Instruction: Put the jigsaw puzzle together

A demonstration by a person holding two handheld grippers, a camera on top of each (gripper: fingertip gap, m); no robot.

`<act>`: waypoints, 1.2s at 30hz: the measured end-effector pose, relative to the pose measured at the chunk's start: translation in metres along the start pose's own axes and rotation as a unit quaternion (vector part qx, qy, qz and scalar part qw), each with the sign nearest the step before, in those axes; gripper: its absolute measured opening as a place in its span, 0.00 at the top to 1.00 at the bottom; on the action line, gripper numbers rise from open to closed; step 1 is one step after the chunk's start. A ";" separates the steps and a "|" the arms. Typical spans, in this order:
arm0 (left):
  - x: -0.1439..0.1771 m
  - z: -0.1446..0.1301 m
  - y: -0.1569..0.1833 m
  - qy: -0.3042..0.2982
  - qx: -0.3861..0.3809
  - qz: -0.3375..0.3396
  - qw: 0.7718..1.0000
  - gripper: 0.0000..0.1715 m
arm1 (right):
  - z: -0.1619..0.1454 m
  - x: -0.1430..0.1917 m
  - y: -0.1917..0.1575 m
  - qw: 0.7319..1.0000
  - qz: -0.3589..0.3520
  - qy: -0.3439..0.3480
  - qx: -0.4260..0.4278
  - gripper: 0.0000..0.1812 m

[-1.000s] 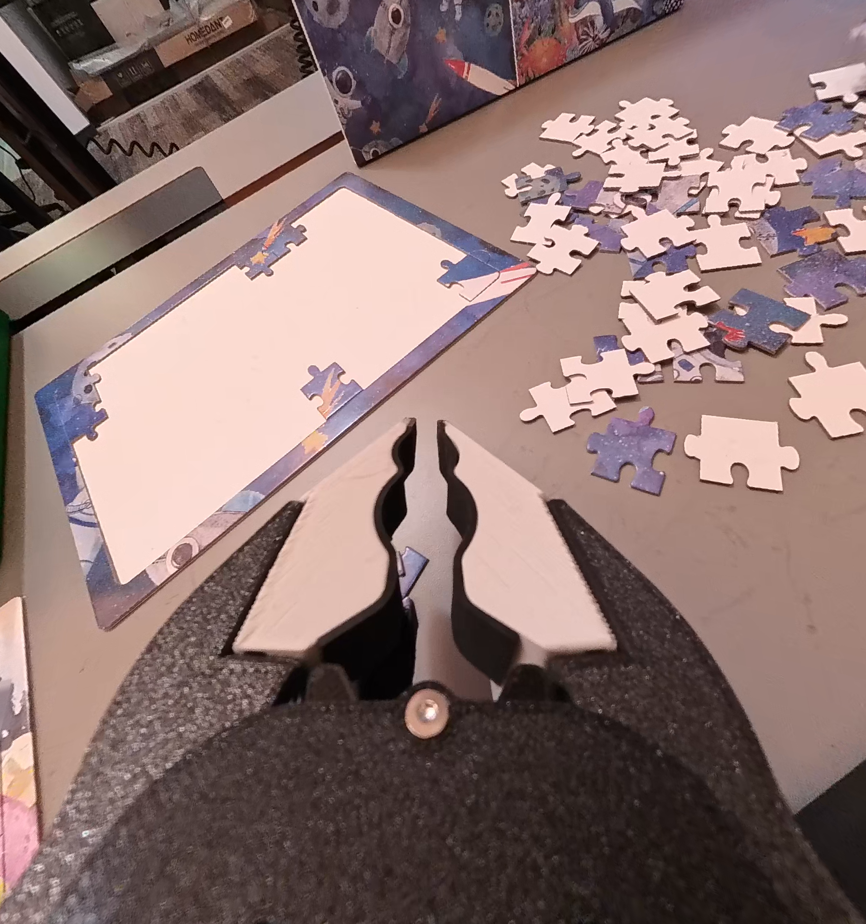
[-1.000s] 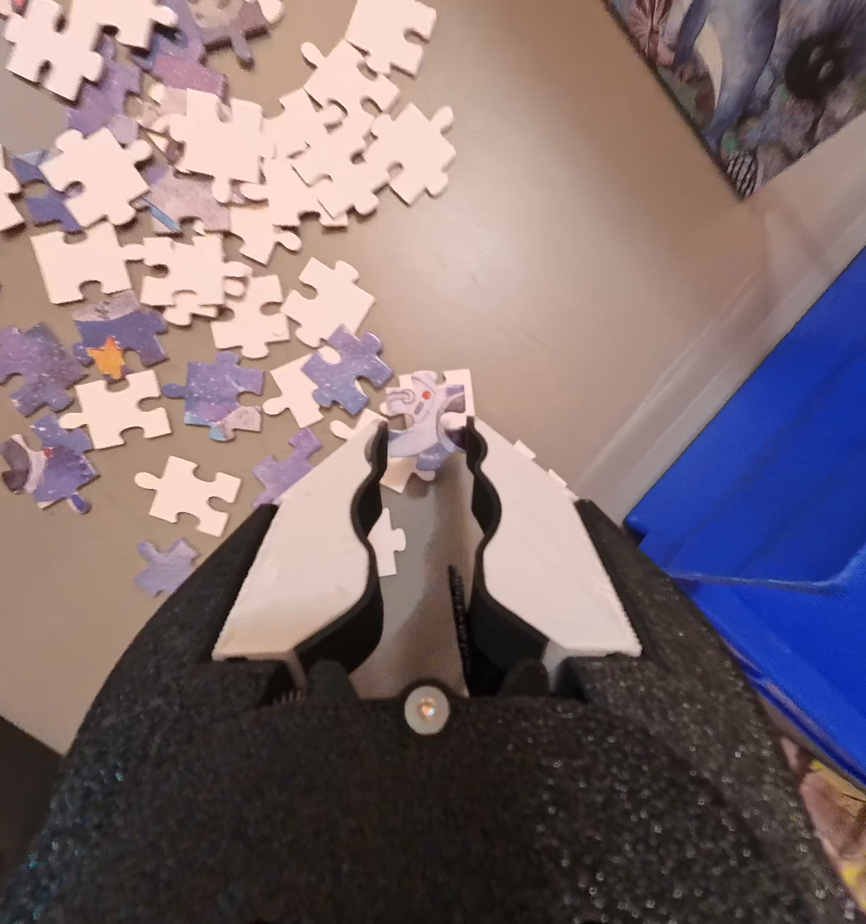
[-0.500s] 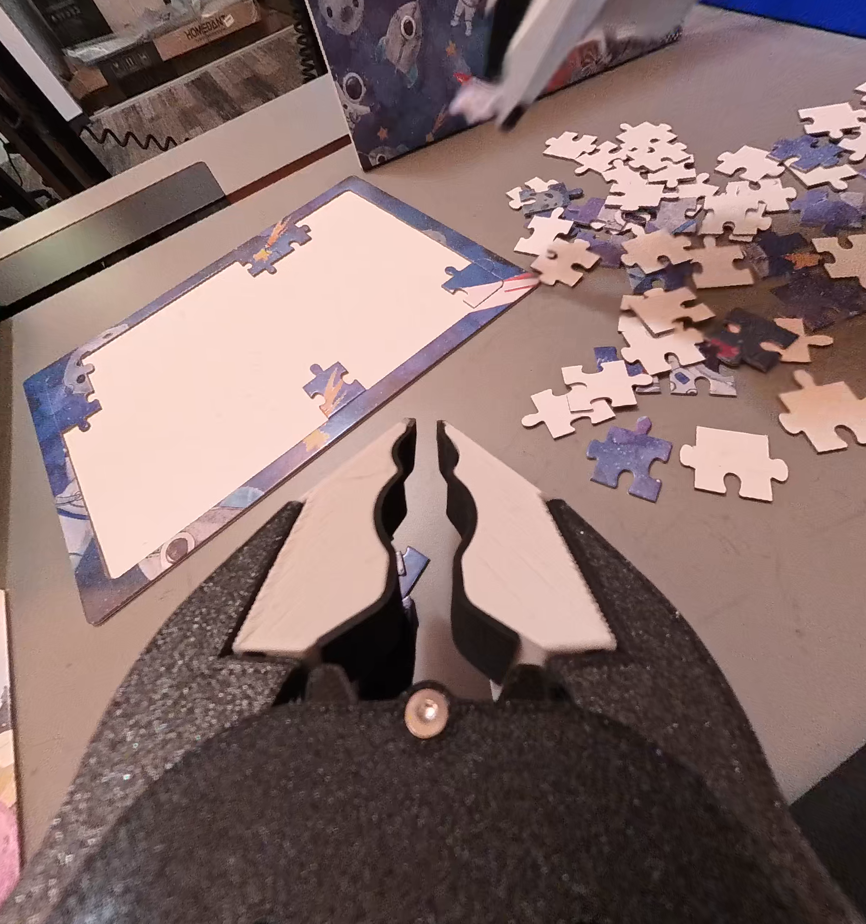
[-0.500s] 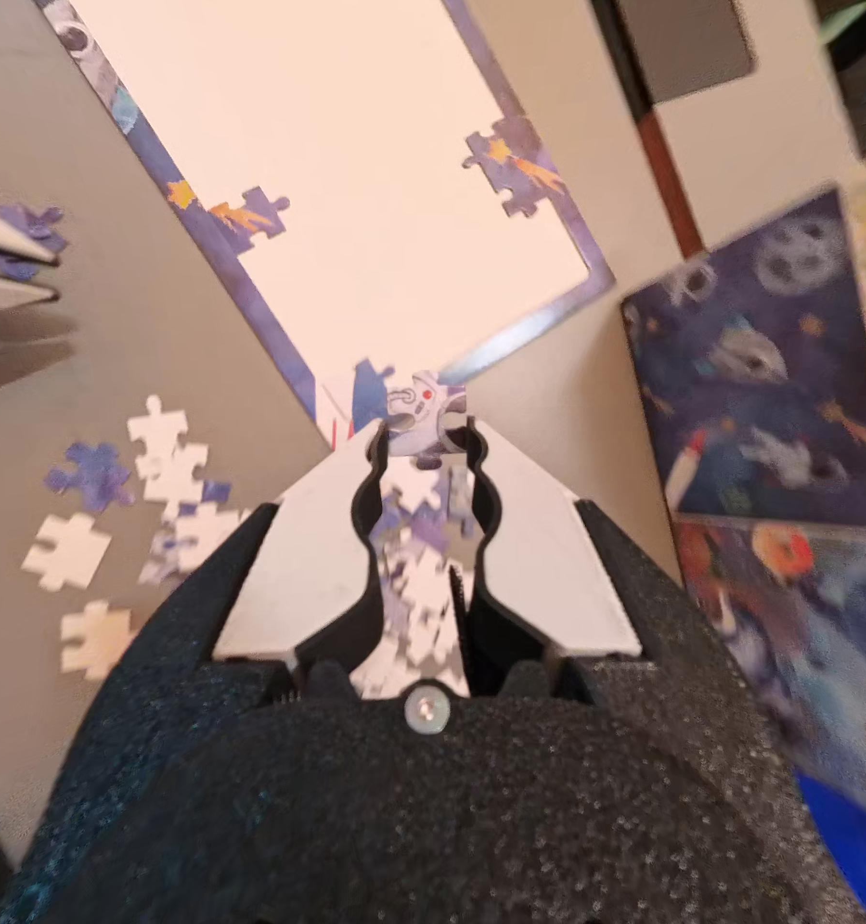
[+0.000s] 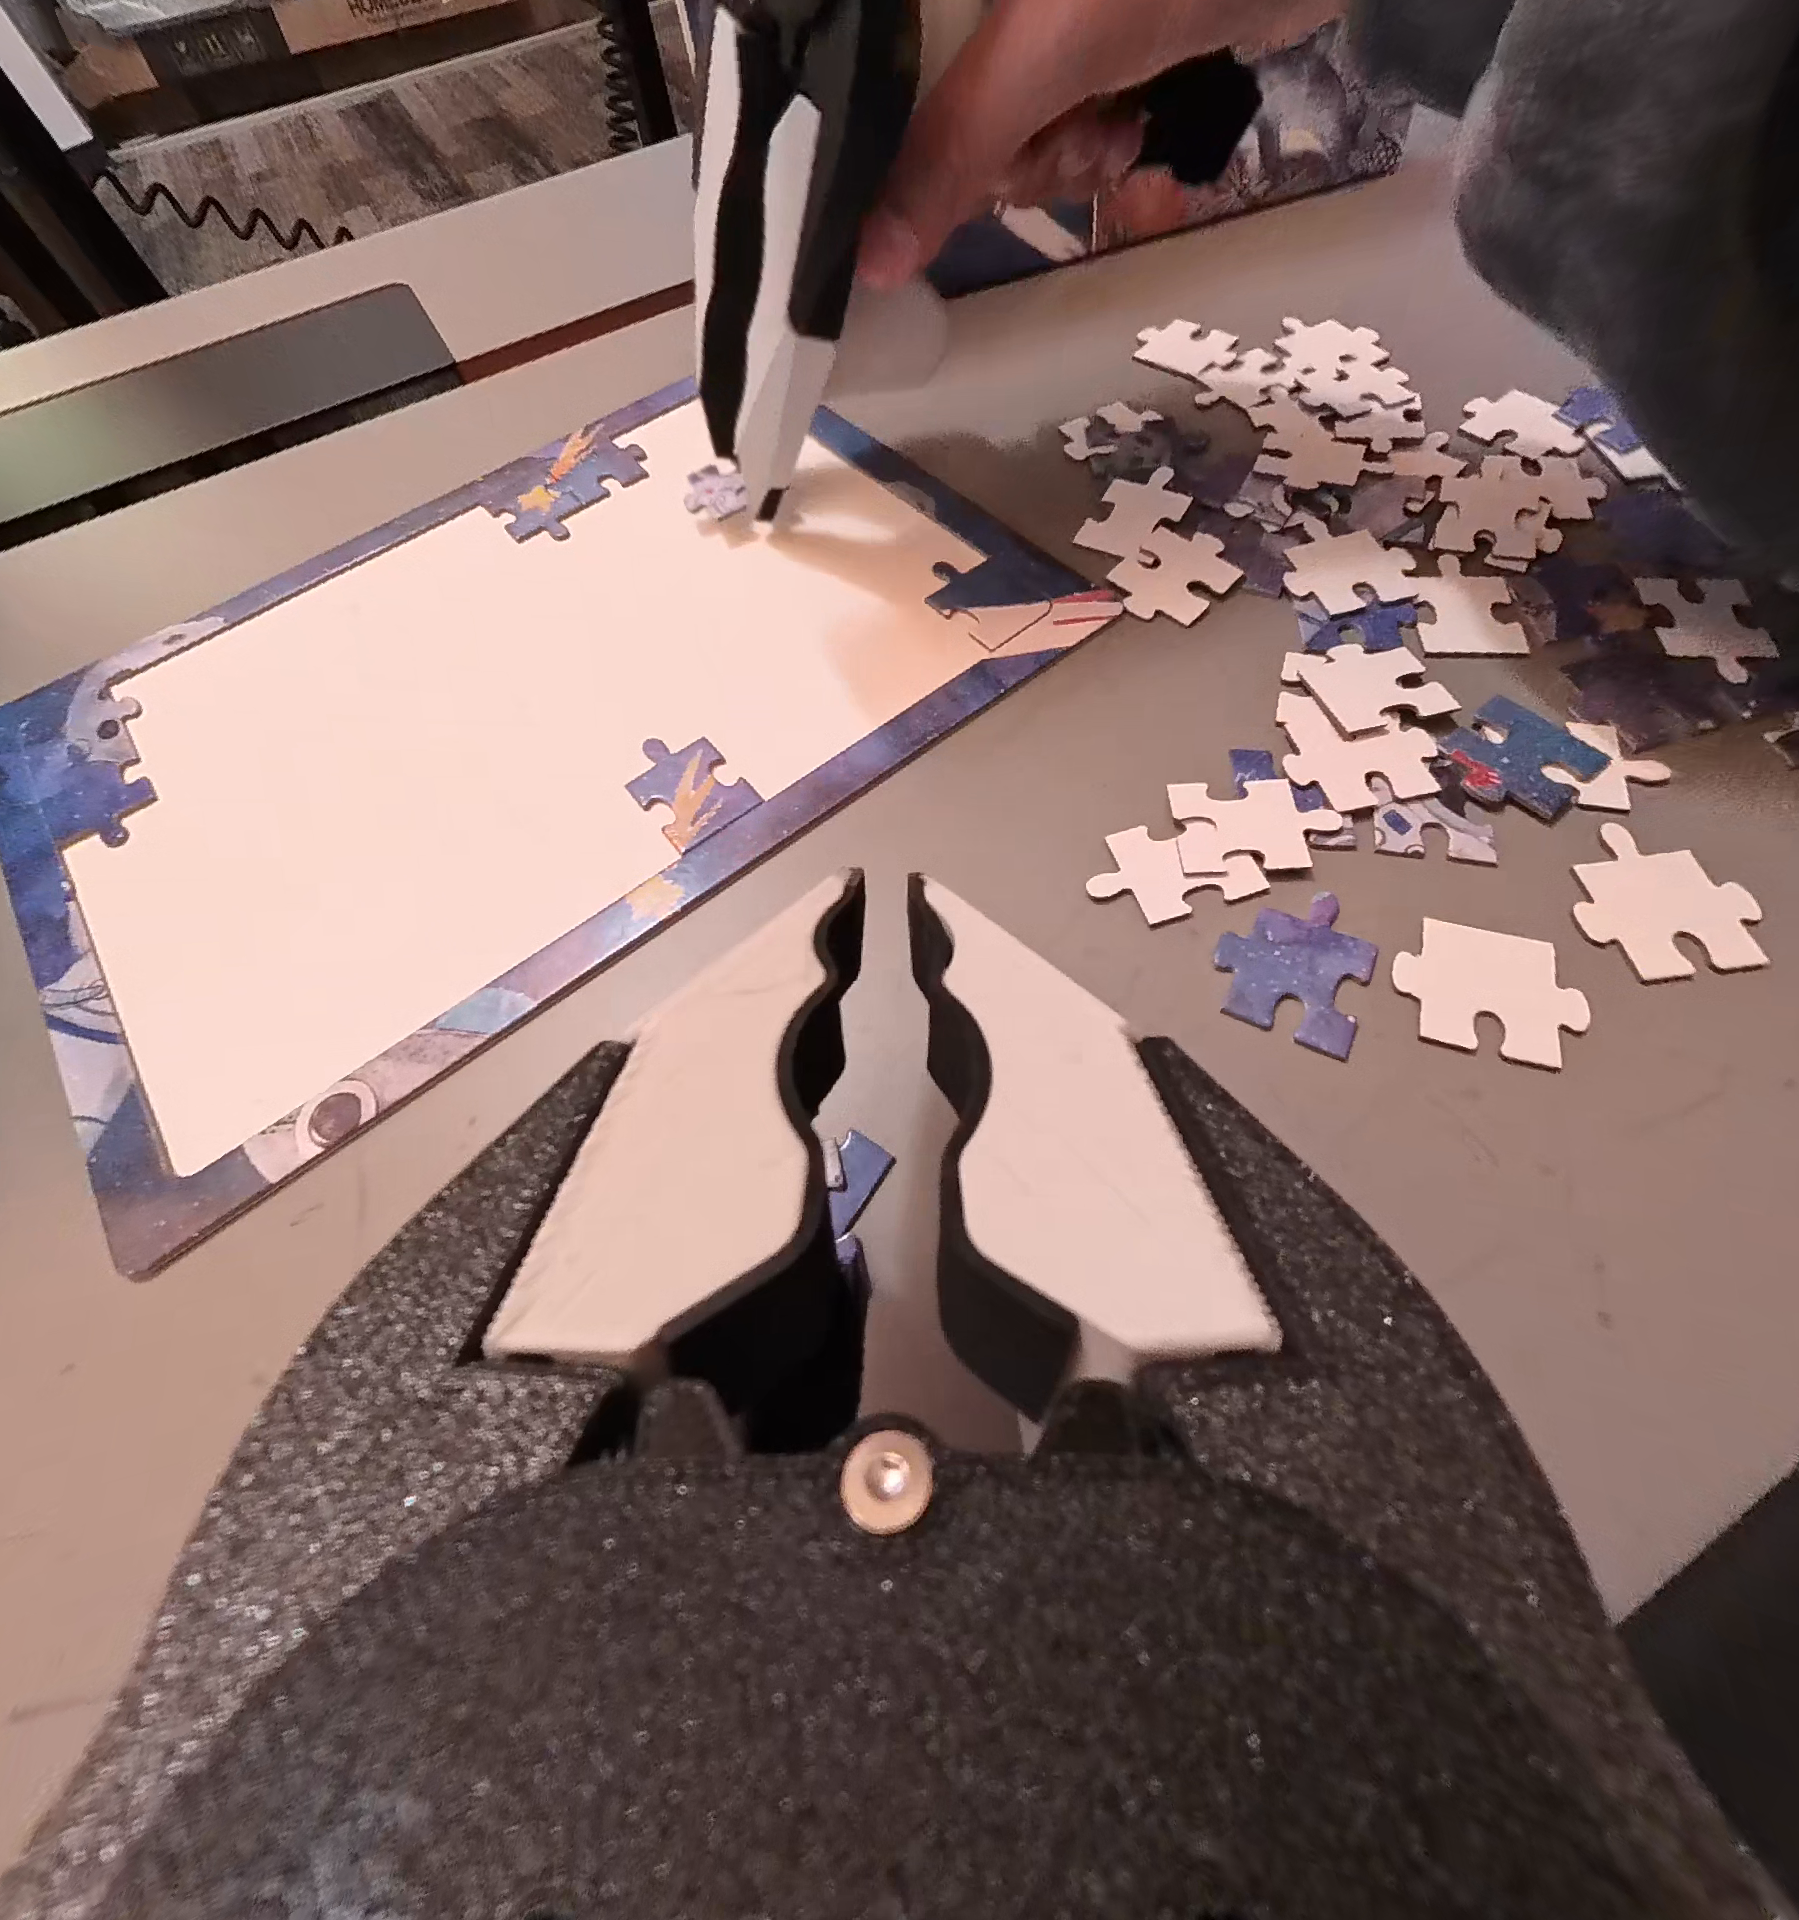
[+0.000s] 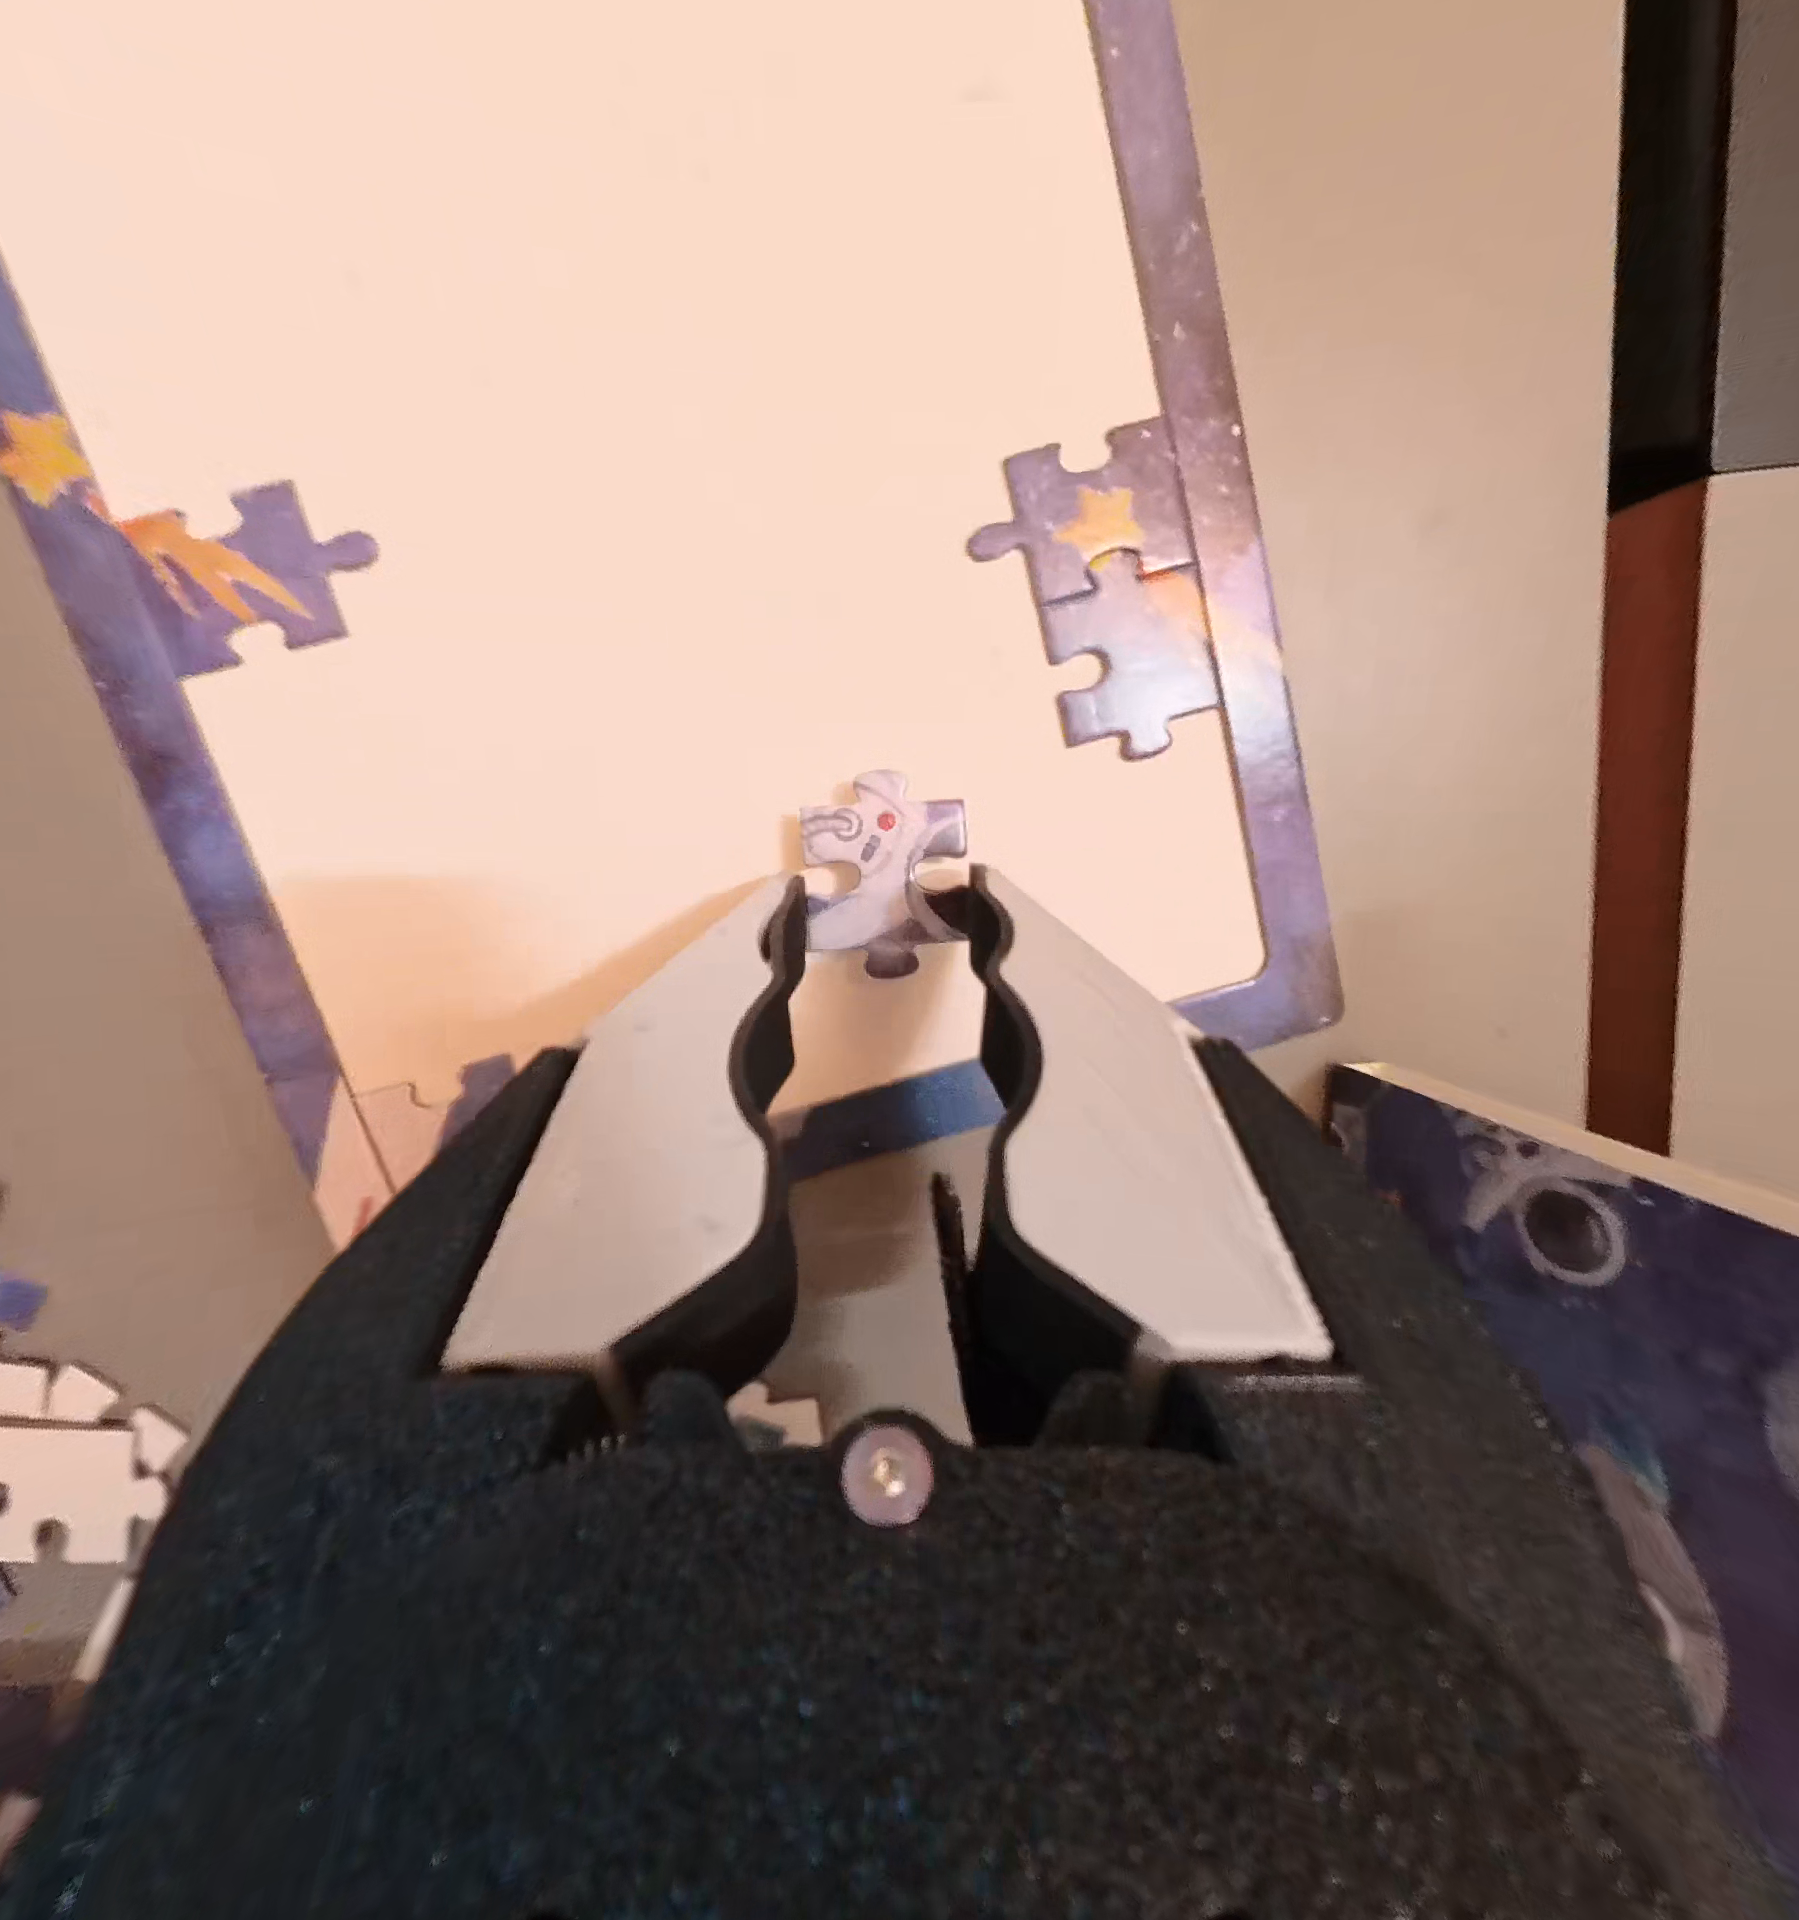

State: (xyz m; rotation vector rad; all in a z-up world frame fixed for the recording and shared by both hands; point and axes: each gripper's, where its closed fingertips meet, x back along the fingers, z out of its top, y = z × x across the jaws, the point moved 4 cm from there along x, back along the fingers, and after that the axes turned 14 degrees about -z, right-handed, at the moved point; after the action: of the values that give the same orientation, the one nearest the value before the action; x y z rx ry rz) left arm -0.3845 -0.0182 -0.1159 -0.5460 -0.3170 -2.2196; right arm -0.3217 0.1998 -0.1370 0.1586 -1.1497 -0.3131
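The step in hand looks like the placing of one picked piece into the puzzle tray, a flat board with a blue printed border and a bare cream inner field that lies at the left of the table; only a handful of pieces sit locked into that border, so the job seems barely begun. Moving rightward in the left wrist view, the left gripper hangs over the table just beside the tray's near edge, its jaws drawn almost together with only a thin slit between them and nothing held at the tips (a dark blue piece shows on the table beneath them, untouched). Beyond it, the right gripper points steeply down onto the tray's far part, a person's hand gripping its handle. In the right wrist view its jaws are clamped on a pale grey astronaut piece, which juts forward past the fingertips over the cream field, near the far border and its star piece but apart from both. Farther right lies the heap of loose pieces, many face down. The next move likely calls for turning the held piece until its tabs match a neighbour, then lowering it flat before letting go.
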 end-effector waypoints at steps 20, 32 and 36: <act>-0.002 -0.002 0.000 -0.008 0.002 -0.004 1.000 0.96 | -0.017 0.107 0.009 0.990 -0.079 0.080 -0.087 0.79; -0.002 -0.002 0.006 -0.010 -0.013 -0.005 1.000 0.96 | -0.189 0.144 -0.060 0.908 -0.107 0.147 -0.377 0.76; -0.003 -0.003 0.007 -0.018 -0.022 -0.001 1.000 0.95 | -0.169 0.136 -0.071 0.929 -0.113 0.157 -0.316 0.79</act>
State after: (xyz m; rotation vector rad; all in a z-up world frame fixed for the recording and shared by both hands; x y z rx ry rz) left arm -0.3783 -0.0217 -0.1199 -0.6088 -0.2885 -2.2253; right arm -0.1277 0.0828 -0.1068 -0.2250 -0.6668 -0.8175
